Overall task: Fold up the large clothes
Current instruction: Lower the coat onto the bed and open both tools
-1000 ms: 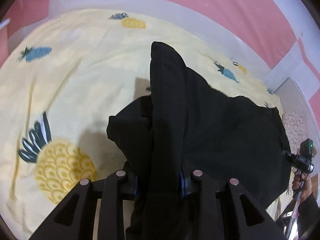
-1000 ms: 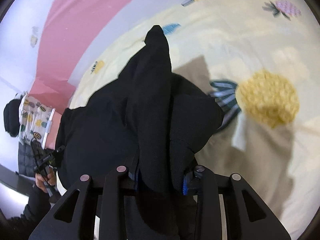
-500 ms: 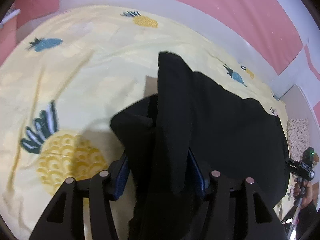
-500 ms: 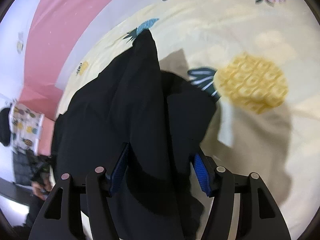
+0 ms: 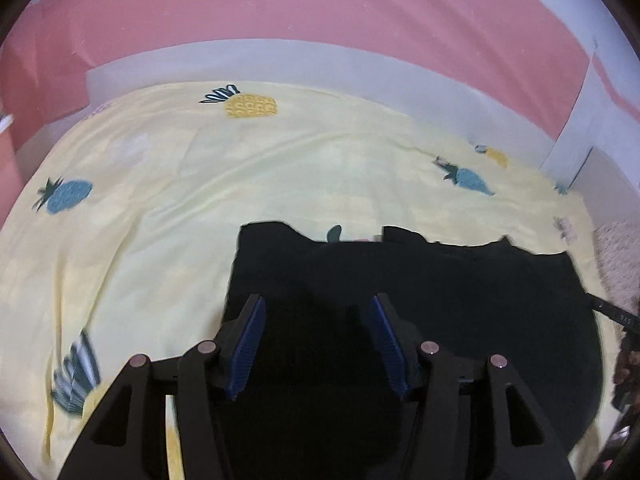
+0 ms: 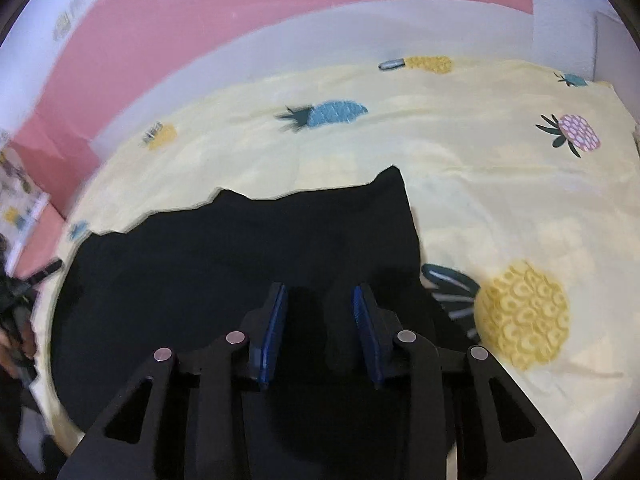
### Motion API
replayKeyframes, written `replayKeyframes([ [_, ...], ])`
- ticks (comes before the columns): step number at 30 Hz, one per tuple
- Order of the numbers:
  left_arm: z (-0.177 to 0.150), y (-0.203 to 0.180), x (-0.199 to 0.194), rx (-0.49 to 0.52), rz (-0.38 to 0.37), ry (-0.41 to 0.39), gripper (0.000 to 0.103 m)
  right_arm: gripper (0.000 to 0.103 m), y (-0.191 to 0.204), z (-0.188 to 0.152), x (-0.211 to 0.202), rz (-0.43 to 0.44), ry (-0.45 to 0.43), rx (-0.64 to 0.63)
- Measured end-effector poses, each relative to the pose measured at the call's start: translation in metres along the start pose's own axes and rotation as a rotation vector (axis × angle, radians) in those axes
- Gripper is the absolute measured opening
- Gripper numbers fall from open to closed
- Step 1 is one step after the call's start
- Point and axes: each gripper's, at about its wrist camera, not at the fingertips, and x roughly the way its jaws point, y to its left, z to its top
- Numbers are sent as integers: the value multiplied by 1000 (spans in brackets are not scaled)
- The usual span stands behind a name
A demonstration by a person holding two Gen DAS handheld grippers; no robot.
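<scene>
A large black garment (image 5: 460, 292) lies flat on a pale yellow sheet with pineapple prints (image 5: 200, 200). It also shows in the right wrist view (image 6: 240, 256). My left gripper (image 5: 318, 312) is open and empty, its blue pads (image 5: 250, 344) spread just above the garment's left part. My right gripper (image 6: 320, 300) is open and empty over the garment's right edge, blue pads (image 6: 366, 332) apart. The cloth under both grippers is dark and its folds are hard to make out.
The sheet (image 6: 480, 160) covers a bed that ends at a white rail (image 5: 280, 60) and a pink wall (image 5: 280, 4). A patterned pillow (image 6: 16, 200) lies at the far left. The other gripper and hand show at the edges (image 5: 616, 316), (image 6: 24, 304).
Both grippers opened and let go of the black garment. The raised fold that hung between the fingers has dropped flat onto the sheet, and both grippers have pulled back and tilted up.
</scene>
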Motion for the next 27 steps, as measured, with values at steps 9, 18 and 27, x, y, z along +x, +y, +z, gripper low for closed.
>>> replayKeyframes([
  [9,2,12,55,-26,93,60,58,18,-10,-5,35,-105,65,-14],
  [18,-18,-10,-40,18,137,-48,58,21,14,-18,-37,-95,-19,-11],
  [27,-64,-55,-128,43,119,-85,58,34,51,-69,-105,-30,-69,-12],
])
